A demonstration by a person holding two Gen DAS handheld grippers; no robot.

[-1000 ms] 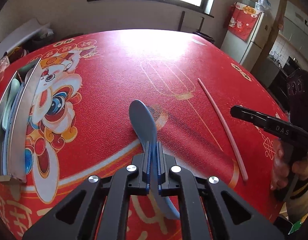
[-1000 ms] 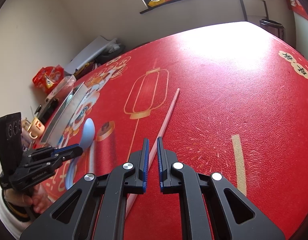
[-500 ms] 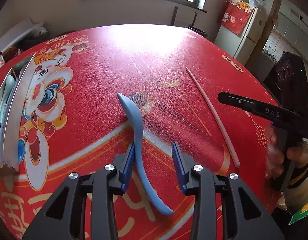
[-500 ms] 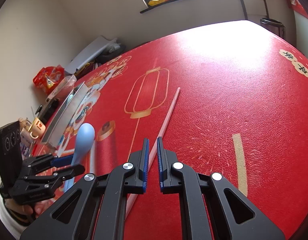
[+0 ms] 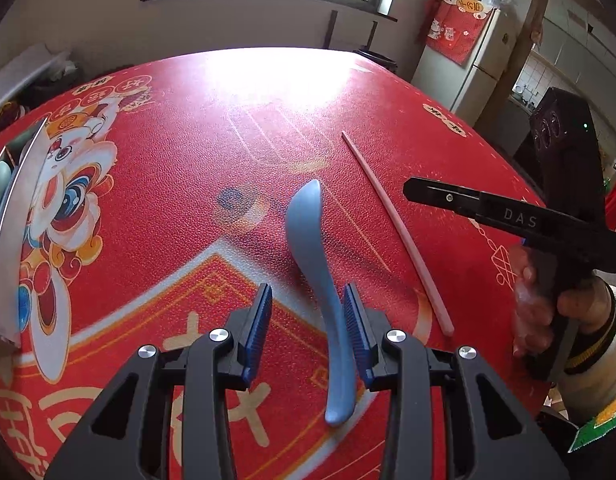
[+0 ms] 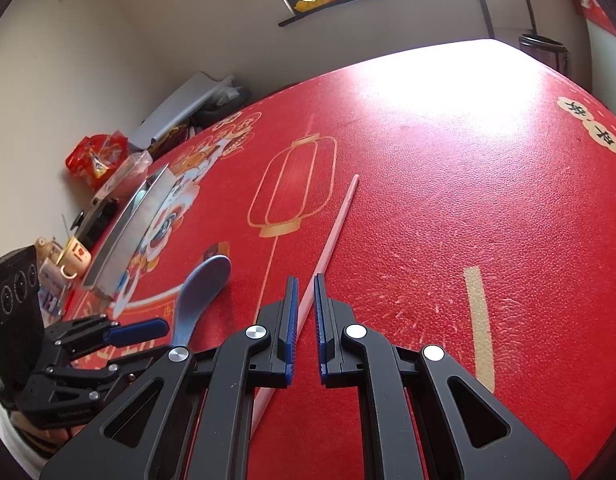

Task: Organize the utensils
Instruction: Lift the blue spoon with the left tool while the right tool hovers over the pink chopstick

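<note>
Lying on the red tabletop (image 5: 180, 200), the blue spoon (image 5: 308, 232) sits between the open left claw (image 5: 308, 312); the right claw (image 6: 304, 312) is closed.

A round table (image 5: 308, 128) with a red festive cloth, printed with a lion-dance figure and a lantern, carries the things. A blue spoon (image 5: 308, 232) lies on it, a pink chopstick (image 5: 396, 232) just beside, and a metal tray (image 5: 12, 216) sits at the table's edge, well apart.

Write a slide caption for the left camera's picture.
Open claw around a blue spoon lying on the red tablecloth, pink chopstick alongside.
</note>
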